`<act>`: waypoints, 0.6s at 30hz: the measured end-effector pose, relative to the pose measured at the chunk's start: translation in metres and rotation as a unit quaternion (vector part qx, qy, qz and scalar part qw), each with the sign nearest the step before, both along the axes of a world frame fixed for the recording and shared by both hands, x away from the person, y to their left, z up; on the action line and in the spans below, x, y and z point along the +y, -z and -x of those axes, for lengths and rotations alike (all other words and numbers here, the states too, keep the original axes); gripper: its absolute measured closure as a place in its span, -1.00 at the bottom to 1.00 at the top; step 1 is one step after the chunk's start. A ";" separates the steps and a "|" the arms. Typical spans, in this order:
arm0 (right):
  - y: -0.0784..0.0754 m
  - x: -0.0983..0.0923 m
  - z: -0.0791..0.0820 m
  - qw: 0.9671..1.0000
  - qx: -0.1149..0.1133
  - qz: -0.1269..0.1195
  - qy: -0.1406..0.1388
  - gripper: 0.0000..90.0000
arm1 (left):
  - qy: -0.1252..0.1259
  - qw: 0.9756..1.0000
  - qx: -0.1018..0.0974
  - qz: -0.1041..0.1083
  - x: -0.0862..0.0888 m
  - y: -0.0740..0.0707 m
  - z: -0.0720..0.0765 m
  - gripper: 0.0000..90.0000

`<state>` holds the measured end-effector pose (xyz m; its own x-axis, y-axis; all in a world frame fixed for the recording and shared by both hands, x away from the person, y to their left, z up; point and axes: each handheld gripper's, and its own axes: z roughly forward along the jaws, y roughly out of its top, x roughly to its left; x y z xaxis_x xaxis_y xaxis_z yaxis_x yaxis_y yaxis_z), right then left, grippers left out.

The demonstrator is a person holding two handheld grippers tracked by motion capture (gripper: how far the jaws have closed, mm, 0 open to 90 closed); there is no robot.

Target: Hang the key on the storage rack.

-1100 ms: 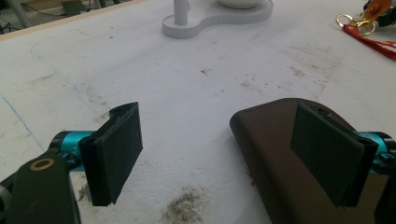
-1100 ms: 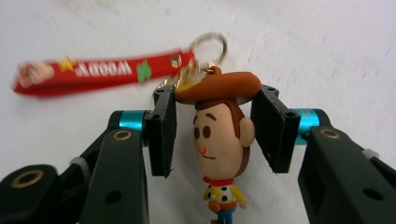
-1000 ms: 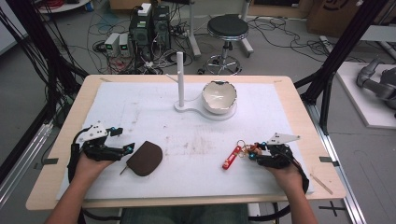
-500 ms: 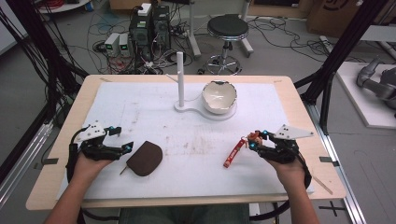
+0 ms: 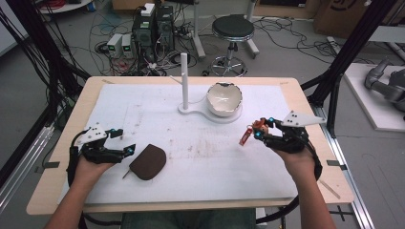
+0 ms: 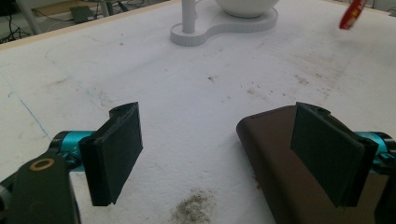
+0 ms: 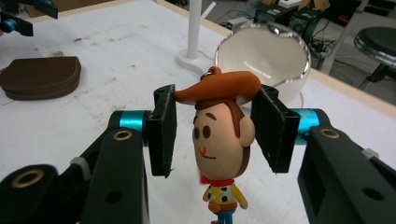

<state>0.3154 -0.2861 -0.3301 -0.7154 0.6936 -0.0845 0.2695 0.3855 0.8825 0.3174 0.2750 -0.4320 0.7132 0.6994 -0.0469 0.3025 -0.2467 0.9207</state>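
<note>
White bowl [image 5: 224, 98] empty. R gripper [image 7: 215, 128] fingers clamp cowboy figure [image 7: 219, 140] by hat; L gripper [image 6: 229, 154] fingers wide, empty.

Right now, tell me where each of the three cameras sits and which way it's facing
High view: fixed above the person's table edge, looking forward and down; both forearms, left gripper and right gripper show.
Left gripper view: rides the left gripper, looking low across the table between open jaws, beside the brown pouch.
Right gripper view: rides the right gripper, its jaws clamping the cowboy figure keychain by the hat, facing the white bowl.
Shared: all three show the white stand.
</note>
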 end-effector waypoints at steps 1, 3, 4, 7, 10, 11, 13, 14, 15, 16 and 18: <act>-0.005 0.002 -0.002 1.000 -0.003 0.003 -0.002 0.18 | -0.001 1.000 0.000 0.001 0.000 0.000 0.000 -0.62; -0.013 0.006 -0.005 1.000 -0.007 0.009 -0.003 0.18 | -0.001 1.000 -0.001 -0.001 0.000 0.000 0.000 -0.62; -0.019 0.010 -0.009 1.000 -0.012 0.009 -0.007 0.18 | 0.000 1.000 -0.002 -0.001 0.000 0.000 0.000 -0.62; -0.024 0.013 -0.012 1.000 -0.017 0.013 -0.011 0.18 | 0.000 1.000 -0.003 0.002 0.000 -0.001 0.000 -0.62; -0.027 0.020 -0.017 1.000 -0.013 0.014 -0.014 0.18 | 0.000 1.000 -0.003 0.002 0.000 -0.001 0.000 -0.62; -0.028 0.023 -0.019 1.000 -0.015 0.014 -0.017 0.18 | 0.001 1.000 -0.003 0.001 0.000 -0.001 0.001 -0.62; -0.029 0.029 -0.024 1.000 -0.014 0.015 -0.022 0.18 | 0.001 1.000 -0.004 0.002 0.000 -0.002 0.001 -0.62; -0.029 0.029 -0.024 1.000 -0.014 0.015 -0.022 0.18 | 0.002 1.000 -0.004 0.000 0.000 -0.002 0.001 -0.62; -0.029 0.032 -0.026 1.000 -0.014 0.014 -0.025 0.18 | 0.002 1.000 -0.005 0.001 0.000 -0.002 0.001 -0.62; -0.030 0.034 -0.028 0.999 -0.016 0.014 -0.031 0.18 | 0.002 1.000 -0.005 0.002 0.000 -0.002 0.001 -0.62; -0.031 0.038 -0.030 0.999 -0.014 0.013 -0.036 0.18 | 0.003 1.000 -0.004 0.002 0.000 -0.002 0.002 -0.62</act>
